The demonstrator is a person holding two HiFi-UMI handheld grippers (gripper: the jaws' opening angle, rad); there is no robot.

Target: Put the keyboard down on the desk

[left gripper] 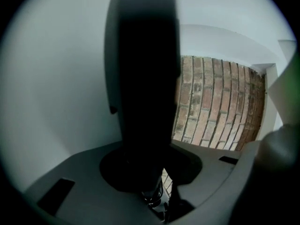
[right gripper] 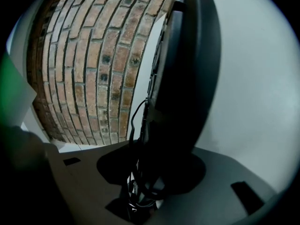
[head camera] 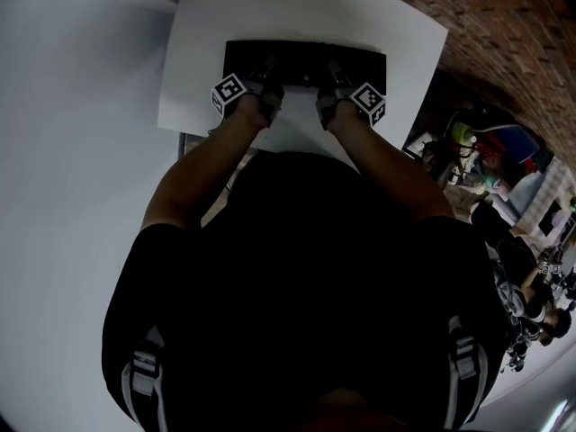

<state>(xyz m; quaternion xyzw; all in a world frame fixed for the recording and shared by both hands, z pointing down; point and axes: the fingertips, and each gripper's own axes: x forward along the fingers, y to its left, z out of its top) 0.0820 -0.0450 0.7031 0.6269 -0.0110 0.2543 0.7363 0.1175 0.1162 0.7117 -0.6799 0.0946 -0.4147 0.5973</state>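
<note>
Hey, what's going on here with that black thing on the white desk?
A person with a two-jaw gripper in each hand is setting a black keyboard on a white desk. The keyboard appears to lie flat on the desk already. The left gripper and the right gripper sit at its near edge, jaws apart around it, seemingly not pinching it.

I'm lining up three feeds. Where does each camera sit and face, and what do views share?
Head view: on the person's head, facing steeply down at desk and keyboard; torso, forearms, left tongs and right tongs show.
Left gripper view: on the left tongs, looking along them at keyboard between them and brick wall; only tongs clearly show.
Right gripper view: on the right tongs, looking along them at keyboard and cable; only tongs clearly show.
Shared by all: keyboard, brick wall.
</note>
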